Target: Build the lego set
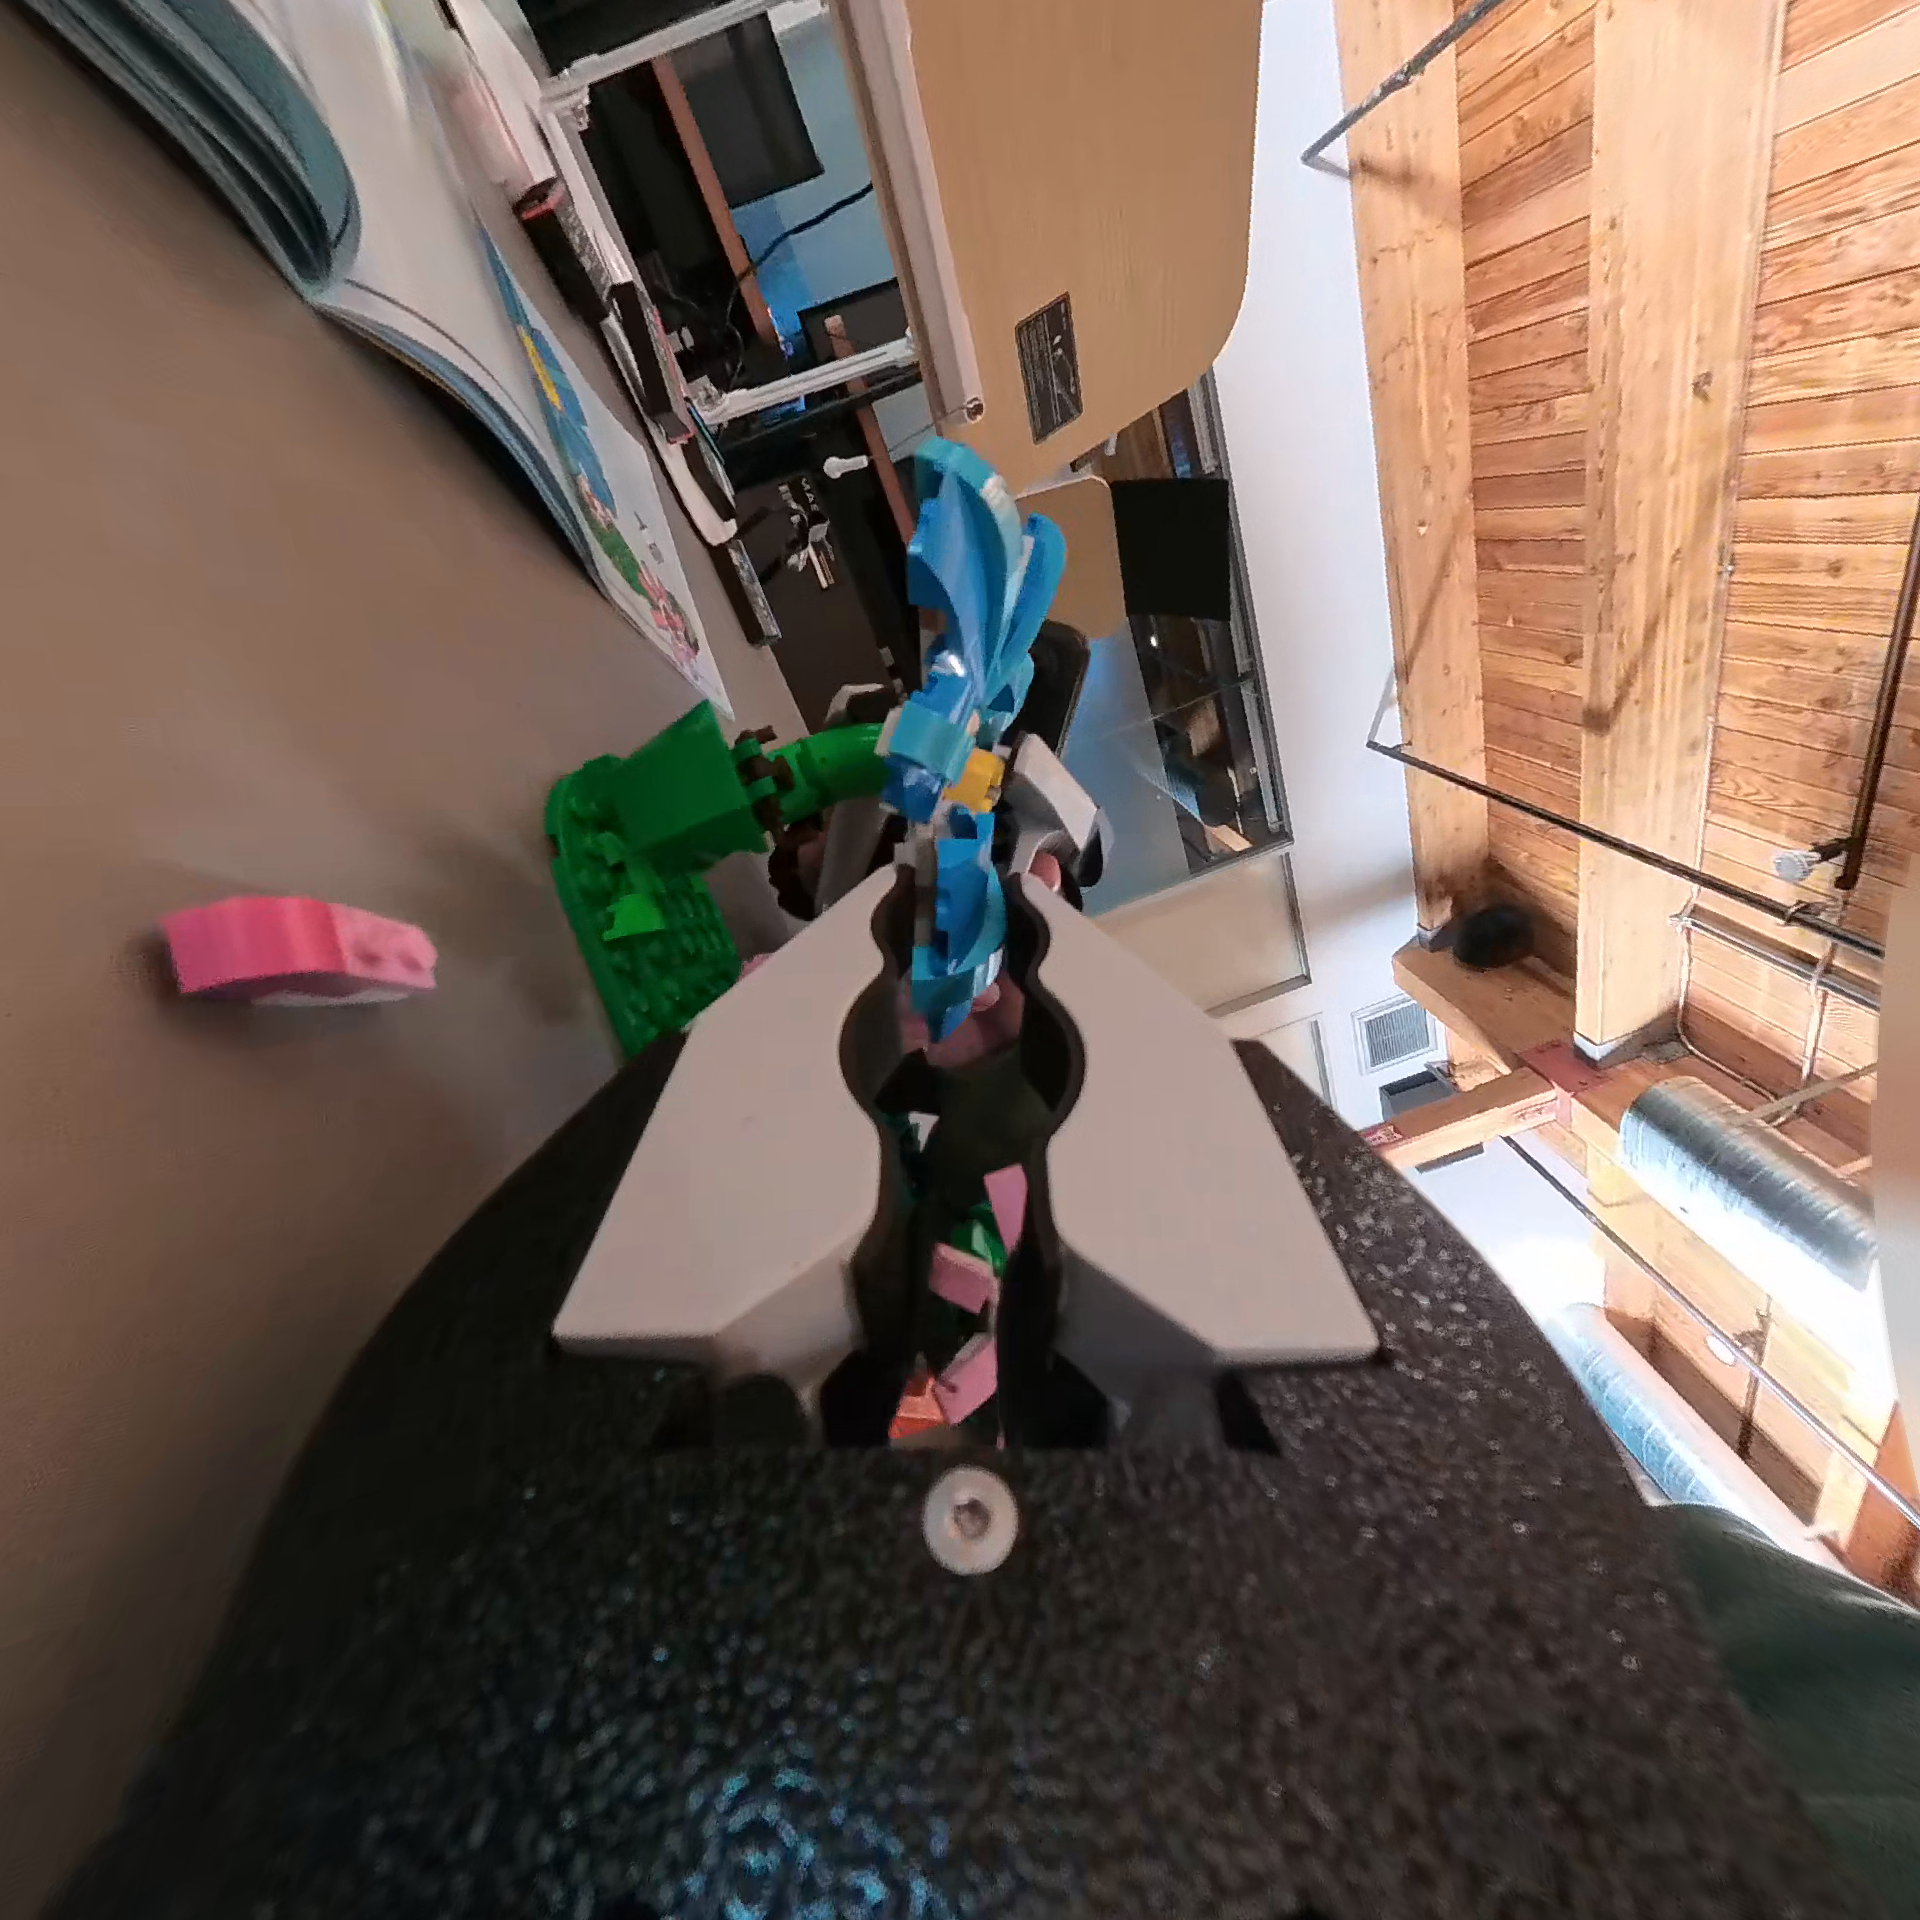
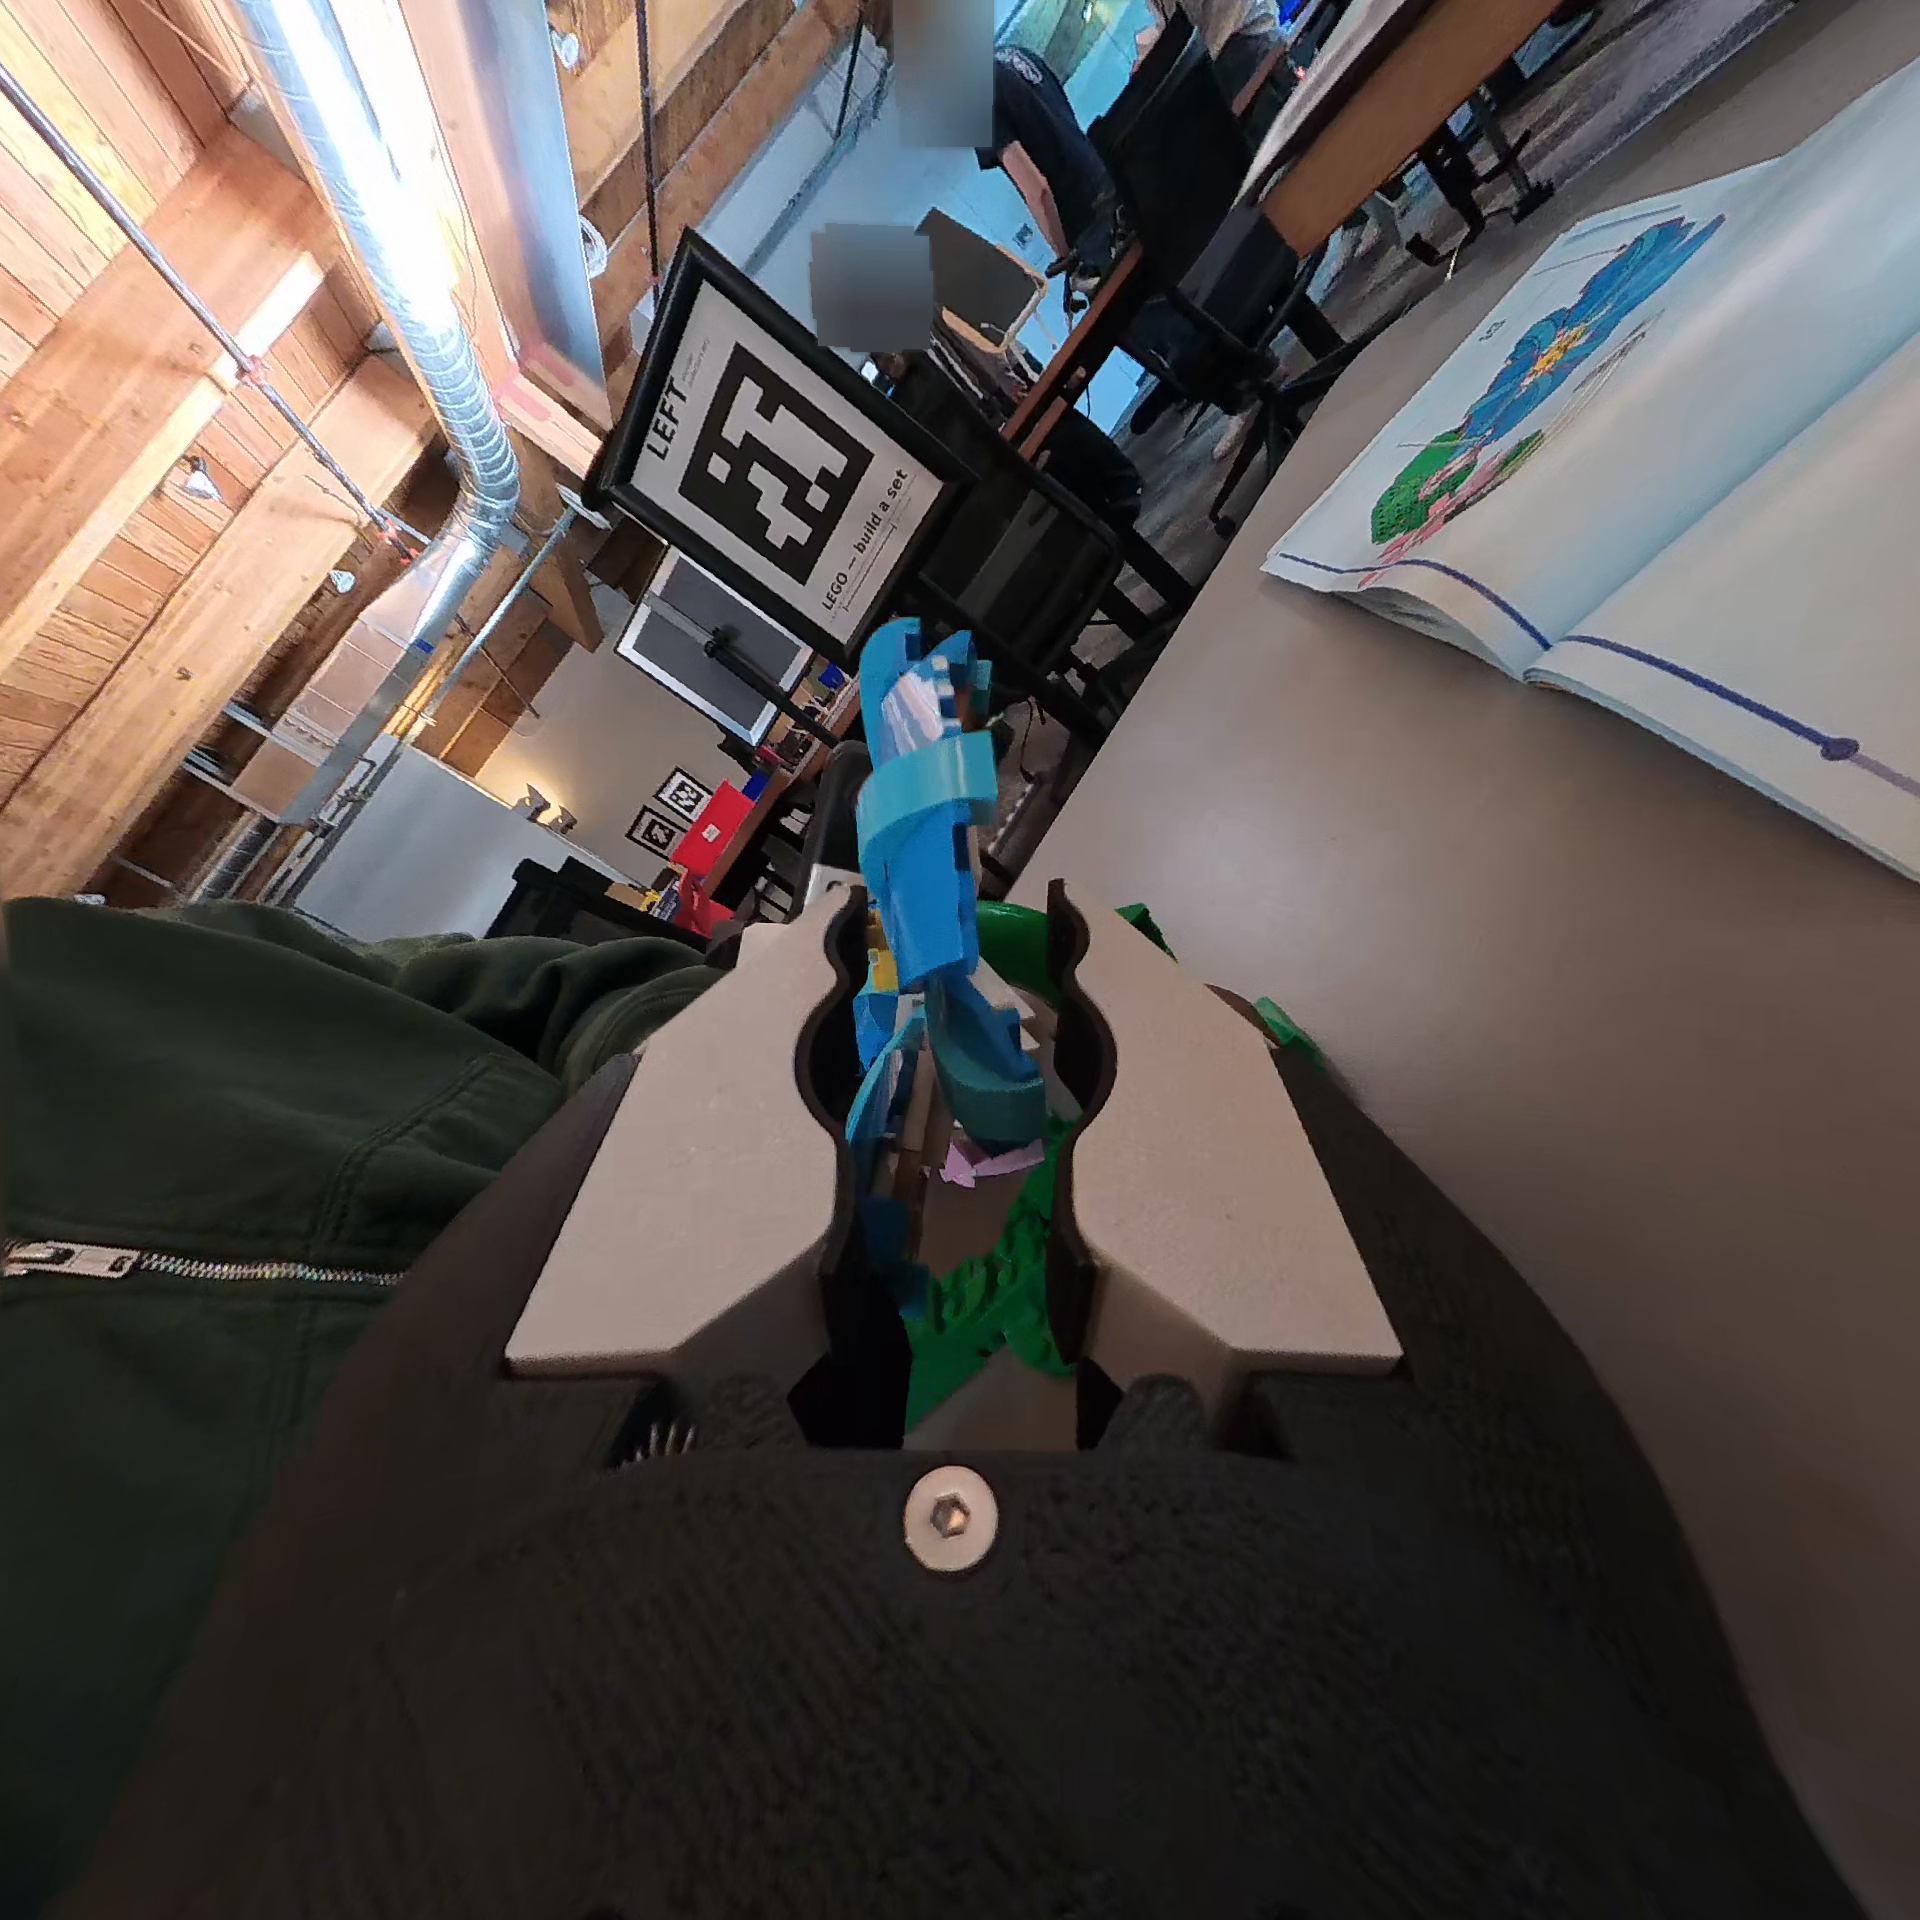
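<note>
A blue lego flower with a yellow centre sits on a curved green stem, which rises from a green base plate on the table. My left gripper is shut on the flower's lower petals. My right gripper is open, its jaws on either side of the same flower. The petals lie against its left finger, with a gap to the right one. The green plate shows between the right fingers. Small pink pieces show between the left fingers.
A loose pink lego piece lies on the brown table beside the plate. The open instruction booklet lies farther along the table. A framed marker sign stands behind. A person's dark green sleeve is at the left. The loose pink lego piece lies around 9 centimetres away from my left fingertips.
</note>
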A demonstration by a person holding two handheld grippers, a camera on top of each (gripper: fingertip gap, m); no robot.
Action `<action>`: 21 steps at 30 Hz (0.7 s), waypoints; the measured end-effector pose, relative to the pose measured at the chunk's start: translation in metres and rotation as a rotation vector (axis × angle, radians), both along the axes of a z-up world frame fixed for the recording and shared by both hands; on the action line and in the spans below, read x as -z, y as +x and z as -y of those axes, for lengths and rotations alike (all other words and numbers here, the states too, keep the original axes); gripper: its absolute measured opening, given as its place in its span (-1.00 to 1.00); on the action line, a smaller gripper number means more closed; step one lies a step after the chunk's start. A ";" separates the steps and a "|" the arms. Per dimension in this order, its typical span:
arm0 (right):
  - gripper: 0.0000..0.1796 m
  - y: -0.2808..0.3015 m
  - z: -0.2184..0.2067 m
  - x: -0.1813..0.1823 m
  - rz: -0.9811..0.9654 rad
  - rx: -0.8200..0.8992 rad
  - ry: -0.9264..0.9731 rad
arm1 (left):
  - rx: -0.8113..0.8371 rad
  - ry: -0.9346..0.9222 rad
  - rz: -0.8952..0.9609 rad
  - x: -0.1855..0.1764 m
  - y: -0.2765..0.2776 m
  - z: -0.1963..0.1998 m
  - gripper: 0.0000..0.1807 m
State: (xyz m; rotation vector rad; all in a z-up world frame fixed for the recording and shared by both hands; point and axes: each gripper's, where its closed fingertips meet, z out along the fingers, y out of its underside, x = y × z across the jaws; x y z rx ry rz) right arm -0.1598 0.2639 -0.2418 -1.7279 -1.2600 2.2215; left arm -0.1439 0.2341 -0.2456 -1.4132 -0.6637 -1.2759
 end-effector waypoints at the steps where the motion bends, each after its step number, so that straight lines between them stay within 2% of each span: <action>1: -0.63 0.000 0.000 0.000 0.000 0.001 -0.008 | -0.002 -0.006 0.001 0.001 0.001 0.001 -0.84; 9: -0.64 0.000 -0.001 -0.001 -0.006 0.019 -0.046 | -0.033 0.013 -0.008 -0.002 0.000 0.000 -0.84; 14: -0.74 0.000 -0.002 -0.002 -0.009 0.037 -0.077 | -0.026 -0.003 0.009 0.001 0.003 0.001 -0.84; 21: -0.69 0.001 -0.003 -0.002 -0.019 0.040 0.007 | -0.010 0.006 0.001 -0.001 0.005 0.004 -0.84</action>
